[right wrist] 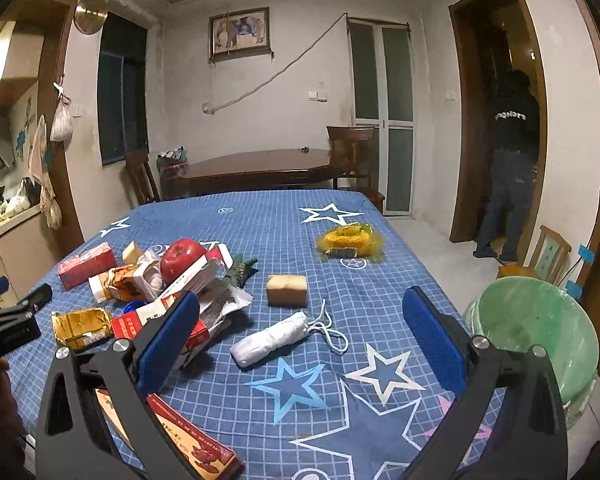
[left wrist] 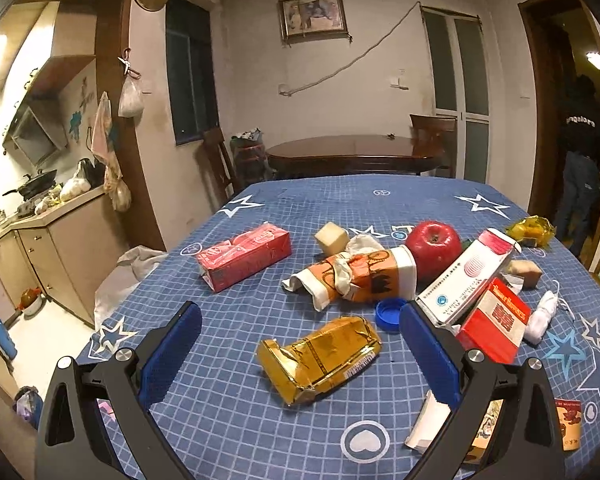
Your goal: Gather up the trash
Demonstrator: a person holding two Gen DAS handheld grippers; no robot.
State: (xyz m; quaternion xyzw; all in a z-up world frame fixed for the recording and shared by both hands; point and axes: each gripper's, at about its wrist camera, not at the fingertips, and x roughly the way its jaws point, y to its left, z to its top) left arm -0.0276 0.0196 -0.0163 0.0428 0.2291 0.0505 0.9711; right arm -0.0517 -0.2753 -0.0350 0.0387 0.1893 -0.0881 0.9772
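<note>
My left gripper (left wrist: 300,356) is open above the blue checked tablecloth (left wrist: 240,420), its blue pads on either side of a crumpled gold foil wrapper (left wrist: 320,358). Beyond it lie a crushed orange paper cup (left wrist: 360,276), a blue bottle cap (left wrist: 390,314), a red carton (left wrist: 244,256) and red and white boxes (left wrist: 494,320). My right gripper (right wrist: 300,340) is open too, over a rolled white face mask (right wrist: 274,338). A green lined bin (right wrist: 540,336) stands off the table's right edge. The left gripper (right wrist: 8,312) shows at the left of the right wrist view.
A red apple (left wrist: 434,246), two beige sponge blocks (left wrist: 331,237) (right wrist: 287,290) and a yellow wrapper (right wrist: 350,240) lie among the litter. A flat red box (right wrist: 188,436) sits at the near edge. A person (right wrist: 508,164) stands in the far doorway. A wooden table (right wrist: 256,166) is behind.
</note>
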